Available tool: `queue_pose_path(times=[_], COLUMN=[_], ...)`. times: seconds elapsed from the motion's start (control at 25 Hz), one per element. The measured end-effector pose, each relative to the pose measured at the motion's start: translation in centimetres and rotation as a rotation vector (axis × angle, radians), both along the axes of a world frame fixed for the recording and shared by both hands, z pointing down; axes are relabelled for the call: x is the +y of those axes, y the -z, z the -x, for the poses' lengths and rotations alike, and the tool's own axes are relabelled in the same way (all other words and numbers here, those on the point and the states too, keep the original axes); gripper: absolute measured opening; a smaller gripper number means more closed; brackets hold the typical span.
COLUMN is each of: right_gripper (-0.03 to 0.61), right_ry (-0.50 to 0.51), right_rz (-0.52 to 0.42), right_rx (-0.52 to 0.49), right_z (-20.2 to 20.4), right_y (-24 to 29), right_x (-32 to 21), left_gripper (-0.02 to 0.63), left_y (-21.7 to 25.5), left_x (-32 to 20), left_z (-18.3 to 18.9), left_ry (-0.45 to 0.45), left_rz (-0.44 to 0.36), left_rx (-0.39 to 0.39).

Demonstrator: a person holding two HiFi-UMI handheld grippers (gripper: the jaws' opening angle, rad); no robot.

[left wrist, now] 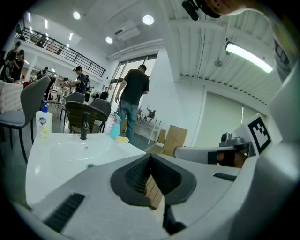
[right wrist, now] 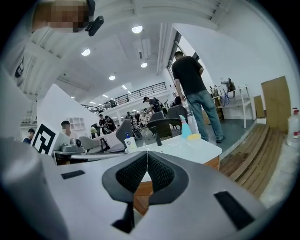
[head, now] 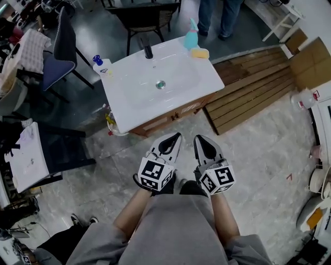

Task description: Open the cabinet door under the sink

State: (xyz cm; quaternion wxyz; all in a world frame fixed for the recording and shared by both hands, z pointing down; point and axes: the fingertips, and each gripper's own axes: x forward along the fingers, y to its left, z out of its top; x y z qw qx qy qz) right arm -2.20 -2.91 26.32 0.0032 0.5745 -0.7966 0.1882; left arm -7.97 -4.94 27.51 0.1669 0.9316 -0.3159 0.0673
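A white sink top (head: 129, 96) with a black faucet (head: 148, 50) rests on a wooden cabinet, whose front (head: 166, 119) faces me with its doors closed. My left gripper (head: 174, 137) and right gripper (head: 201, 139) hover side by side just short of that front, both shut on nothing. In the left gripper view the shut left gripper (left wrist: 151, 157) points over the sink top (left wrist: 56, 164), with a strip of cabinet wood (left wrist: 153, 193) showing below the pads. In the right gripper view the shut right gripper (right wrist: 147, 154) points at the cabinet's corner (right wrist: 212, 162).
A soap bottle (head: 101, 65), a teal spray bottle (head: 192, 36) and a yellow sponge (head: 199, 53) stand on the sink top. Wooden slats (head: 253, 88) lie on the floor to the right. A dark chair (head: 59, 52) and a black table (head: 59, 150) are at left. A person (head: 220, 15) stands behind the sink.
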Motion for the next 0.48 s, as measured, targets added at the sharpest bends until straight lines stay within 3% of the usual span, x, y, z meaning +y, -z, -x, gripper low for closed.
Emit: queue_pose_path(times=[0.48], right_gripper=[0.011], right_ry=[0.045], right_rz=[0.093], right_rx=[-0.002], right_z=[-0.9], right_y=[-5.2], right_x=[-4.2], left_gripper=[0.008], left_y=[-5.3], left_x=[-3.5], left_z=[-0.6], left_ry=[0.037], left_rz=[0.087], left_rx=[-0.016])
